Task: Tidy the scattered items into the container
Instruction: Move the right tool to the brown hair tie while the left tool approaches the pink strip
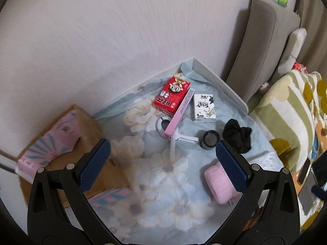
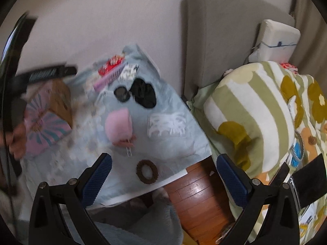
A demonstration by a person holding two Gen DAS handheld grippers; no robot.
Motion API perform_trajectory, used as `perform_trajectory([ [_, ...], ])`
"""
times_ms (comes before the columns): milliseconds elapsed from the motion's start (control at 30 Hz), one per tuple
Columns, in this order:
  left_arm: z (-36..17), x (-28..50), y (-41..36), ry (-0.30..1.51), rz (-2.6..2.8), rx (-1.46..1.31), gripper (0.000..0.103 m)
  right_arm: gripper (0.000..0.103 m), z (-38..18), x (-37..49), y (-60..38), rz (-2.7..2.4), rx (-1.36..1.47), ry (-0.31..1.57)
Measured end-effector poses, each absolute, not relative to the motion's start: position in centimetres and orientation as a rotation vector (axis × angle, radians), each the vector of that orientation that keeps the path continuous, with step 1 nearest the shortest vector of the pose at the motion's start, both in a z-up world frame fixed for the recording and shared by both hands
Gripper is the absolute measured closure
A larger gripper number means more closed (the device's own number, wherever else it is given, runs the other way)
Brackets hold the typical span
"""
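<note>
A brown cardboard box with pink flaps [image 1: 61,143] sits at the table's left; it also shows in the right wrist view [image 2: 49,120]. On the floral cloth lie a red box [image 1: 172,96], a long pink box [image 1: 180,111], a white tissue pack [image 1: 203,107], a black round jar [image 1: 210,138], a black cloth [image 1: 238,136], a white tool [image 1: 173,143] and a pink pouch [image 1: 219,184]. The right wrist view shows the pink pouch [image 2: 119,125] and a brown hair ring [image 2: 146,171]. My left gripper [image 1: 163,165] is open and empty above the cloth. My right gripper [image 2: 163,177] is open and empty near the table's front edge.
A wall runs behind the table [image 1: 220,81]. A grey cushion [image 1: 263,47] and a green-striped floral blanket [image 2: 255,112] lie to the right. Wooden floor [image 2: 200,200] shows below the table's corner. The left hand-held gripper [image 2: 40,75] appears blurred at left.
</note>
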State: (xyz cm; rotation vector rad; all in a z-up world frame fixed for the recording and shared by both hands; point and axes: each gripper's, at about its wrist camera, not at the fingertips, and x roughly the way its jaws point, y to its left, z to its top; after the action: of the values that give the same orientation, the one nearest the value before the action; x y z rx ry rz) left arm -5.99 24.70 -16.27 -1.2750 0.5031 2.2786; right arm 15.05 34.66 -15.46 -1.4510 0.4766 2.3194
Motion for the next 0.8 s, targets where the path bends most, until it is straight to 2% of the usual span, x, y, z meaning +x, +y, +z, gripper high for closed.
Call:
perform_trajectory([
  [133,-19.8,-7.4,26.1,0.516,2.259,-1.32,0.0,0.001,-19.0,14.9,33.9,2.342,-1.507,0.44],
  [267,-22.1,-8.5,26.9,0.523,2.268,-1.334,0.0,0.009,-21.6,14.4,33.0,2.34,-1.564,0.358],
  [633,-25.6,-10.5,27.9,0.553,2.284,-1.353,0.0,0.018,-24.7,14.2,31.8,2.377,-1.632,0.285],
  [800,-26.3,-10.9,28.0,0.548,2.283,-1.363,0.001,0.032,-25.5,14.2,31.8,2.384,-1.659,0.278],
])
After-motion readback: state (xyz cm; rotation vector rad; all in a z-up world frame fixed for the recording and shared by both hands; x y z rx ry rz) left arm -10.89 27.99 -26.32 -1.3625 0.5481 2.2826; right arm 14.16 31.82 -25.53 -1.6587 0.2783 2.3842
